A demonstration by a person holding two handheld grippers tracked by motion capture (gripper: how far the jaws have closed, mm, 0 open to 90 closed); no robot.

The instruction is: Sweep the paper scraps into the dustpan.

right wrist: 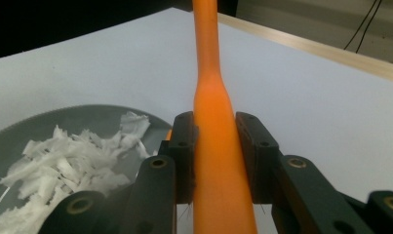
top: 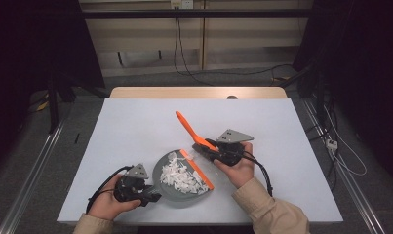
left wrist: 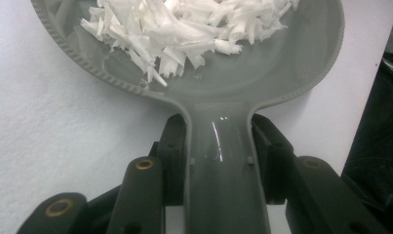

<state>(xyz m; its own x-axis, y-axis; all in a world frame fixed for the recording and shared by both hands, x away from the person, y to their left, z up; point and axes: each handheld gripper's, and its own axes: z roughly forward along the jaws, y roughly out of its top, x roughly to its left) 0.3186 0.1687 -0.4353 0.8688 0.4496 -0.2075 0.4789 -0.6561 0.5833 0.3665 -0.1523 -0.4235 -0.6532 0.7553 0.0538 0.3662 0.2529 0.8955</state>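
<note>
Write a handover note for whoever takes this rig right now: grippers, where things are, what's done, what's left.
Left gripper: shut on the grey dustpan's handle, pan flat on the white table.
Right gripper: shut on the orange brush by its handle, bristle edge at the pan's open side.
Done: white paper shreds lie heaped inside the pan; I see no loose shreds on the table.
Left: probably lift the pan level and empty it; no bin is in sight.
</note>
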